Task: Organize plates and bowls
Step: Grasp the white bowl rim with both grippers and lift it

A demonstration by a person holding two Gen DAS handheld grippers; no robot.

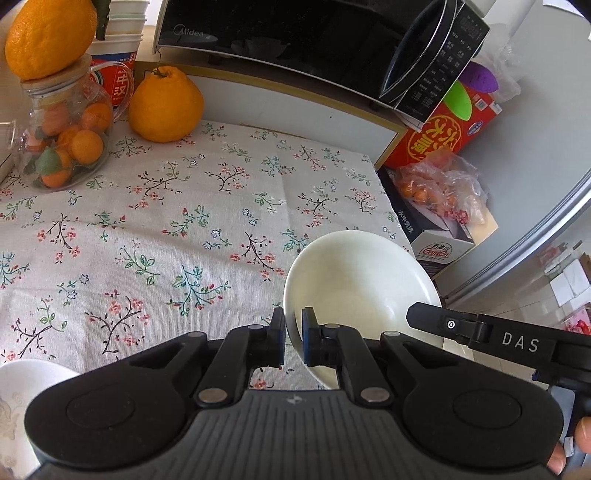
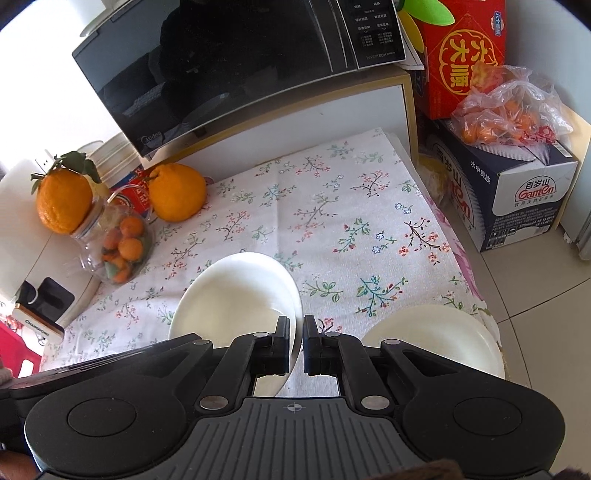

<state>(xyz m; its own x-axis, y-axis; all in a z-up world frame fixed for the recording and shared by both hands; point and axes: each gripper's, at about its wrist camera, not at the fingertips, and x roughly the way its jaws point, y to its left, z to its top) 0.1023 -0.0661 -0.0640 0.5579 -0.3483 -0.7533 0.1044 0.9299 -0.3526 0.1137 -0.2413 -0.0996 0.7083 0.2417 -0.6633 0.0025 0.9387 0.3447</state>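
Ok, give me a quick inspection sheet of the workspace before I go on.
Surface: floral tablecloth, flat.
Job's things: white bowl, held at its rim; white plate at the table's edge; patterned bowl.
Clutter: large orange; jar of small oranges; microwave.
Grippers: left gripper and right gripper, fingers shut on the white bowl's rim.
Cables: nothing seen.
Surroundings: cardboard box, bag of fruit, beside the table.
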